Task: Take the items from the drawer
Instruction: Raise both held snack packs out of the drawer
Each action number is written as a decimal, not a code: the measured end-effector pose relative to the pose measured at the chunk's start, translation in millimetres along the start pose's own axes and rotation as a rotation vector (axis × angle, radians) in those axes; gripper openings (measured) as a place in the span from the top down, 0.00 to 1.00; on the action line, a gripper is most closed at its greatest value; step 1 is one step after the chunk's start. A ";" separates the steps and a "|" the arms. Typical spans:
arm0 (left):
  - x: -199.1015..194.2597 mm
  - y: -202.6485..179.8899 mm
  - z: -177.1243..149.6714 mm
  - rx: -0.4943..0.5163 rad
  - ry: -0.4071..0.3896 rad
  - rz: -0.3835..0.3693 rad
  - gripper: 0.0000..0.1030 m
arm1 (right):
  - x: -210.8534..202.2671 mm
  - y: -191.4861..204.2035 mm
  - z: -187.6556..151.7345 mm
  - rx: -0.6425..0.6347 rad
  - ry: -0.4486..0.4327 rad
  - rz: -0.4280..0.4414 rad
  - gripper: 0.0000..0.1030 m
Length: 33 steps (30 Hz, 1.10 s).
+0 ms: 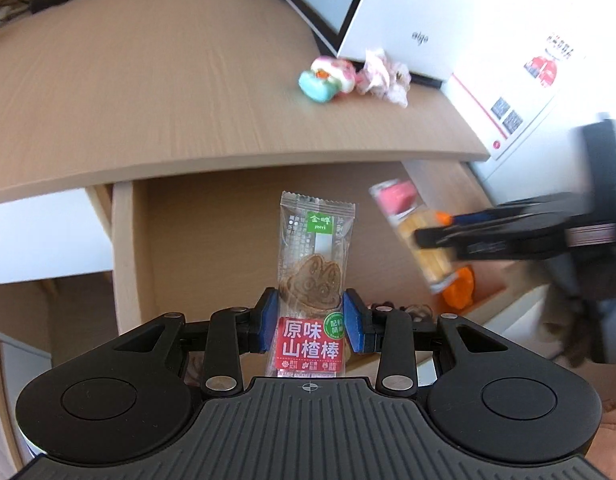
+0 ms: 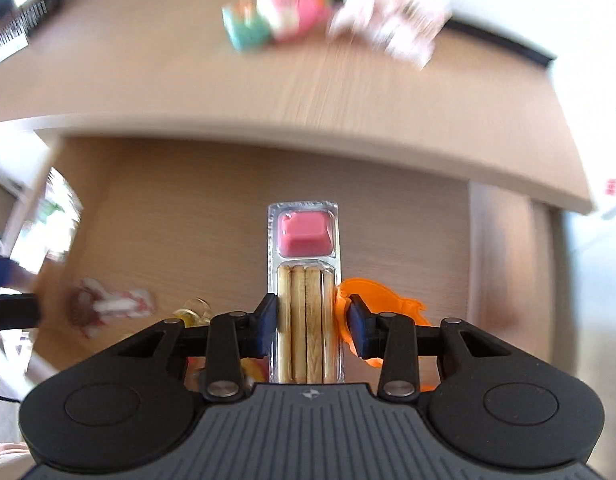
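My left gripper is shut on a clear snack packet with a red label, which stands upright between the blue pads above the open wooden drawer. My right gripper is shut on a clear pack of biscuit sticks with a pink dip cup. In the left wrist view that pack hangs tilted and blurred over the drawer's right side, in the right gripper.
In the drawer lie an orange plastic thing, a red-and-white wrapped sweet and a small clear yellow item. On the desk top sit a teal-and-pink toy, a crumpled pink wrapper and a white box.
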<state>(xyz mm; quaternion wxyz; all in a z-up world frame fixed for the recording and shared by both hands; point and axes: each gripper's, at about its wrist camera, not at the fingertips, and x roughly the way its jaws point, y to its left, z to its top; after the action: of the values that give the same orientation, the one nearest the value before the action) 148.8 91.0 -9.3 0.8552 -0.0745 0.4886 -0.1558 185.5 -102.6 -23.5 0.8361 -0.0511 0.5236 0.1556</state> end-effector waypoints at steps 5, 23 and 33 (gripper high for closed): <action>-10.9 -2.0 1.2 -0.012 -0.047 -0.015 0.62 | -75.7 -10.6 -3.2 0.051 -0.201 0.076 0.65; -0.4 -5.8 14.3 -0.041 -0.042 -0.024 0.62 | -32.1 -7.8 -6.8 0.057 -0.125 0.108 0.59; 12.2 3.2 9.4 -0.106 -0.027 -0.031 0.62 | 19.9 -18.0 13.6 0.098 0.049 0.118 0.53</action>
<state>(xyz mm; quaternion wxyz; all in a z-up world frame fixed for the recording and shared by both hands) 163.3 89.5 -15.3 0.8542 -0.1293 0.4833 -0.1417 210.9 -112.2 -36.6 0.8140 0.0171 0.5528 0.1777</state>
